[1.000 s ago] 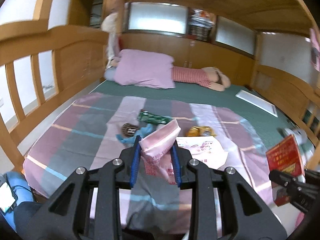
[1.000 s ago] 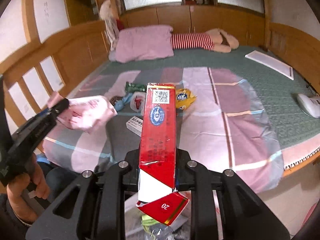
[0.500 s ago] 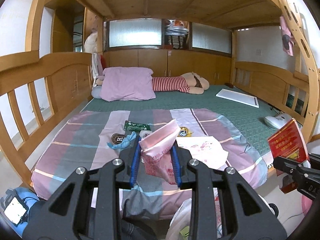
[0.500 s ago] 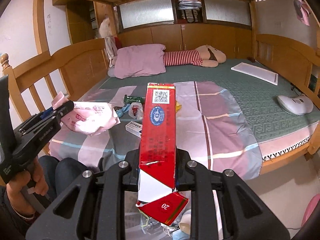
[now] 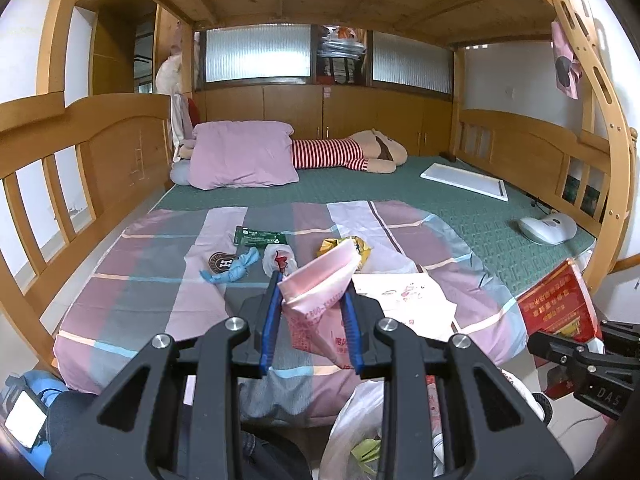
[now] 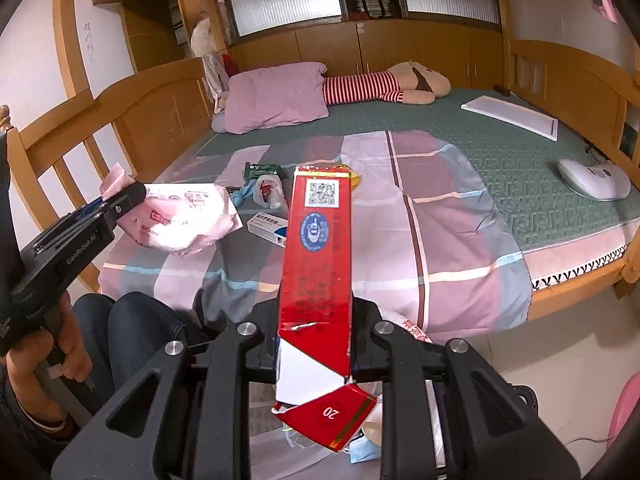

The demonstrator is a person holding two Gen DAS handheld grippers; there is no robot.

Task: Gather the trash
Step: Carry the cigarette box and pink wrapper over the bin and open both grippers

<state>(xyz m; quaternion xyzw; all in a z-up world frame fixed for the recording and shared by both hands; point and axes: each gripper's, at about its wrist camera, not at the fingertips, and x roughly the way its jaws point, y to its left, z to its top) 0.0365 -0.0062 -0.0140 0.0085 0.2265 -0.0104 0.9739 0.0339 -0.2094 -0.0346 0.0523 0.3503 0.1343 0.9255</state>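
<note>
My left gripper [image 5: 312, 292] is shut on a crumpled pink plastic packet [image 5: 320, 280], held in the air before the bed's near edge; from the right wrist it appears at the left, left gripper [image 6: 120, 200] and packet [image 6: 184, 220]. My right gripper [image 6: 316, 312] is shut on a long red carton [image 6: 316, 248] with a torn flap hanging below; the carton [image 5: 560, 300] also shows at the right of the left view. On the bed lie a green packet [image 5: 258, 236], a blue glove [image 5: 232, 270], a yellow wrapper [image 5: 332, 245] and a small blue-and-white box [image 6: 268, 226].
A white plastic bag [image 5: 360, 432] with scraps inside sits on the floor under both grippers. A pink pillow [image 5: 240, 156], a striped plush toy [image 5: 344, 154], a white board [image 5: 464, 180] and a white device [image 5: 548, 228] lie further back. Wooden rails [image 5: 60, 184] flank the bed. A person's knees [image 6: 132, 328] are at lower left.
Both grippers have drawn back from the bed, which now looks farther off. The white bag on the floor has come into view beneath them. Both grips are unchanged.
</note>
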